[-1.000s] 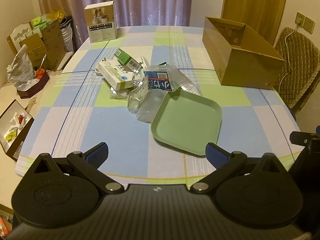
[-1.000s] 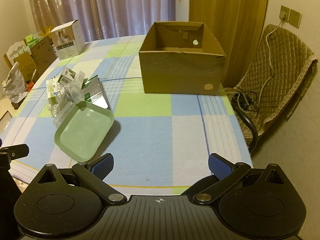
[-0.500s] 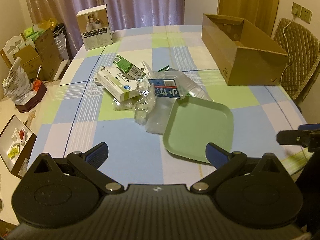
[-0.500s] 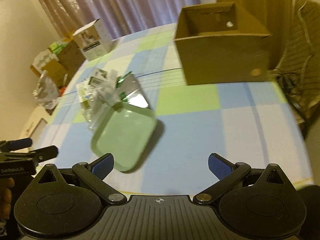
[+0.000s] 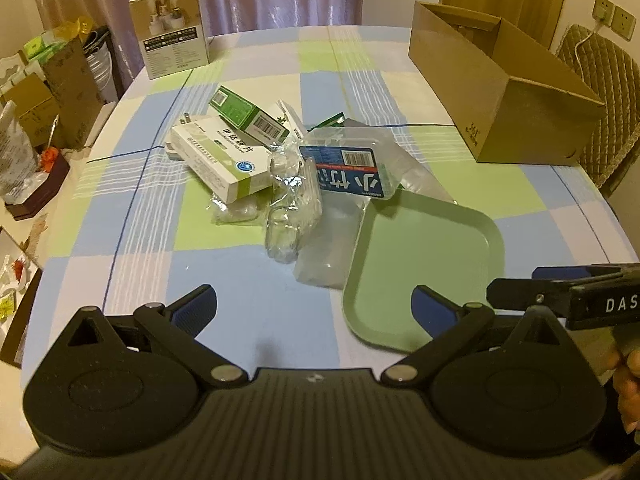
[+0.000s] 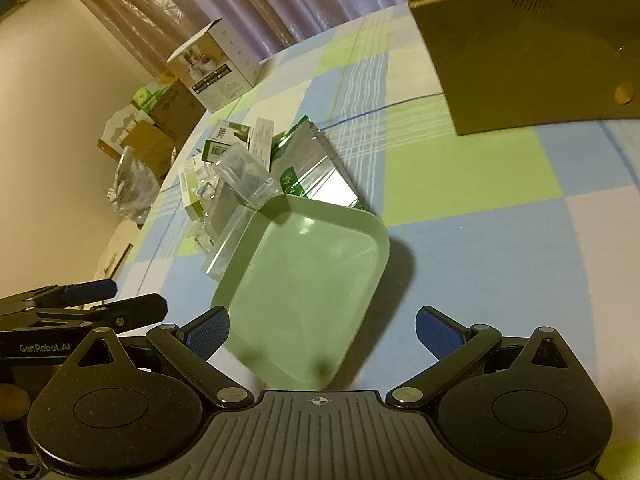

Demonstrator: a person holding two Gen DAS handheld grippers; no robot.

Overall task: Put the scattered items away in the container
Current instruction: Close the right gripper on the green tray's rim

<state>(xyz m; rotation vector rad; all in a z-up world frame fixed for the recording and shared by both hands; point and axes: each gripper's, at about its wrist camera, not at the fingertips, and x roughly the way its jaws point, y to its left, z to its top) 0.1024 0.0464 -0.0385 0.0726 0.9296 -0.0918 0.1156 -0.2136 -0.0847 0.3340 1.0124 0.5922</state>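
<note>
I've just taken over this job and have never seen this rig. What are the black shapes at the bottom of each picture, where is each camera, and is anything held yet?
There is no robot arm: a person holds a two-finger gripper in each hand, and a fisheye camera on each looks forward along its fingers. The black shapes with blue pads are those fingers. One picture looks out from the left gripper, the other from the right gripper; each also shows in the edge of the other's view. Both are open and hold nothing.

On the checked tablecloth lies a green tray, empty, partly overlapping a pile of scattered items: a white and green medicine box, a green carton, a blue-labelled clear pack and crumpled clear plastic. The open cardboard box stands further back, probably the container.
</note>
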